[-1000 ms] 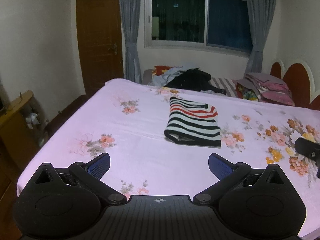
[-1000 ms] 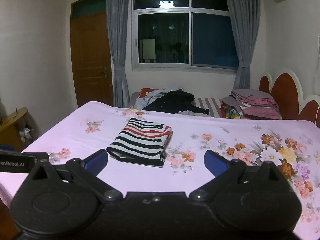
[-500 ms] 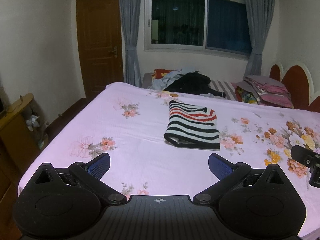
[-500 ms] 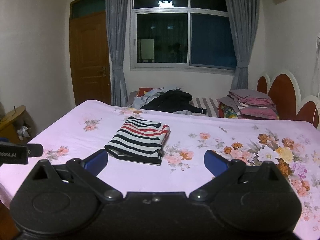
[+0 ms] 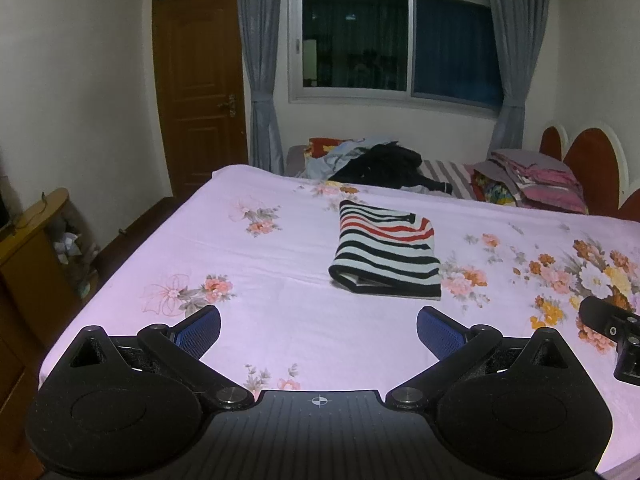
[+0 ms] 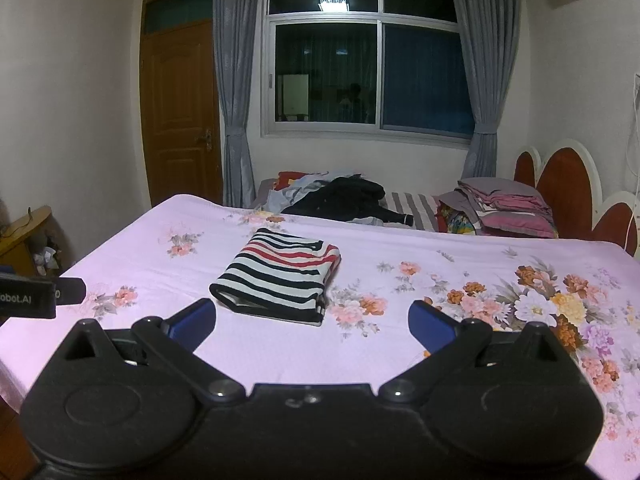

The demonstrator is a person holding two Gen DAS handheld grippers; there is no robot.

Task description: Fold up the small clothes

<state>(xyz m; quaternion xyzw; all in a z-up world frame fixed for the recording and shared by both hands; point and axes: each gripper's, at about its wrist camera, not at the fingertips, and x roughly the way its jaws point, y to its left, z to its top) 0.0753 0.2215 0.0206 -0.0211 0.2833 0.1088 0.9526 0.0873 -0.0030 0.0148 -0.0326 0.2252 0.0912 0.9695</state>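
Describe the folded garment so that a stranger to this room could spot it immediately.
Start at the big bed with the pink floral sheet. Near its middle lies the striped garment, folded into a flat rectangle. Unlike the loose clothes pile behind it, it has black, white and red stripes.

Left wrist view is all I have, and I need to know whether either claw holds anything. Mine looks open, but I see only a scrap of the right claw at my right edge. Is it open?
Observer: Yes. The right claw is open, its blue pads wide apart with nothing between them.
Operator: Is it touching the shirt?
Observer: No. The shirt lies folded on the bed beyond the fingertips, apart from both.
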